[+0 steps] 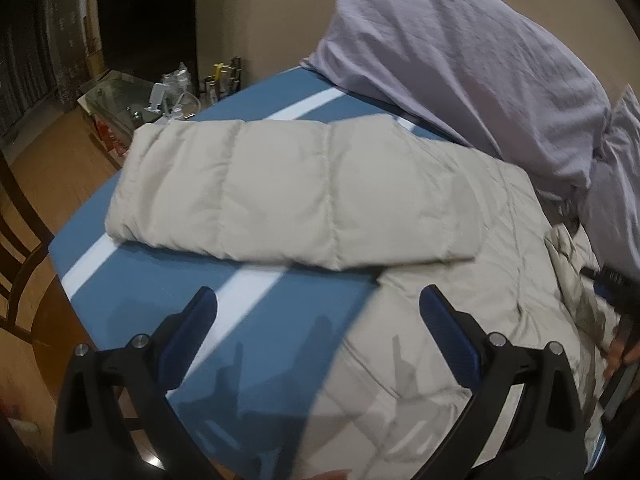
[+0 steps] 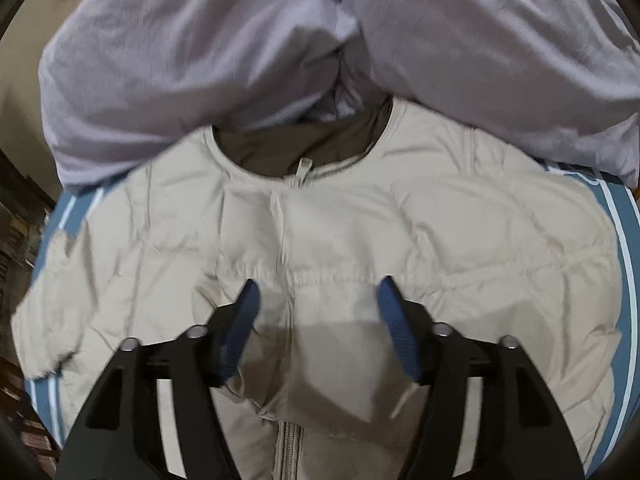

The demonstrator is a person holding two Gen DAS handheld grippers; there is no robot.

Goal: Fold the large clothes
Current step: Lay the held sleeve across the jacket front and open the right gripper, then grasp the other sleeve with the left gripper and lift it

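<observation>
Beige puffer jacket (image 2: 320, 232) lies front up, zipped, on blue striped table (image 1: 280, 300), sleeve (image 1: 280, 188) stretched sideways
Left gripper (image 1: 318, 320) spread, empty, above table near sleeve
Right gripper (image 2: 318, 312) spread, empty, over chest
Judgement: pinch sleeve near cuff edge, fold across chest, keep seams flat, avoid lilac bedding (image 2: 200, 60)

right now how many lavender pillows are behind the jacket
2. One lavender pillow lies at the left behind the beige jacket's collar, the other pillow at the right; they meet above the zipper. Any others beyond them would be hidden.

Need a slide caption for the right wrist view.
Open right gripper above zipped beige puffer jacket on blue mat.
</observation>
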